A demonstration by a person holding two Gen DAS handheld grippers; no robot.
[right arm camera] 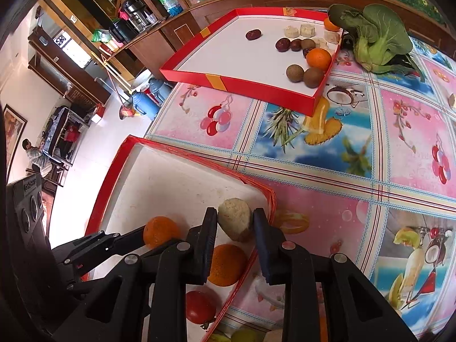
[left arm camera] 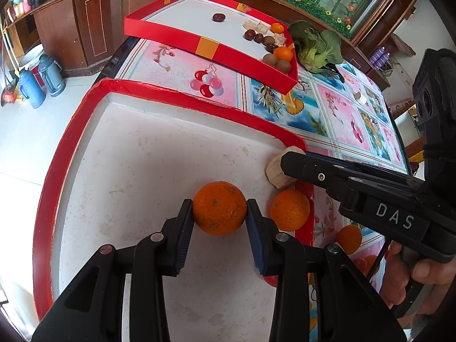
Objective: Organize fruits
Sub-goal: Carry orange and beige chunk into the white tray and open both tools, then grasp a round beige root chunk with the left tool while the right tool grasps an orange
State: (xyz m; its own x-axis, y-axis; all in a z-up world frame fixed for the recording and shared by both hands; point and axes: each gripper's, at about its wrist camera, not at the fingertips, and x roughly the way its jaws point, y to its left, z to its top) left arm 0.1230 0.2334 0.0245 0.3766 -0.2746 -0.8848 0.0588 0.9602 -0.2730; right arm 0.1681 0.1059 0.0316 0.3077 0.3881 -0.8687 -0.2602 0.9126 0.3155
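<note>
While tools grip, near tray [left arm camera: 65,154] holds oranges [left arm camera: 289,210], far tray [left arm camera: 228,54] mixed fruit.

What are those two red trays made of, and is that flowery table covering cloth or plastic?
Near red tray: likely cardboard, matte white inside; its rim looks creased and taped. Far red tray: the same, with crisp folded walls and yellow tape patches. Table covering: probably printed plastic; it lies flat with a slight sheen.

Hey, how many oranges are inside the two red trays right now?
4. Near tray: held orange in the left gripper, second orange beside it. Far tray: rear orange and front orange at its right end. More may be hidden.
</note>
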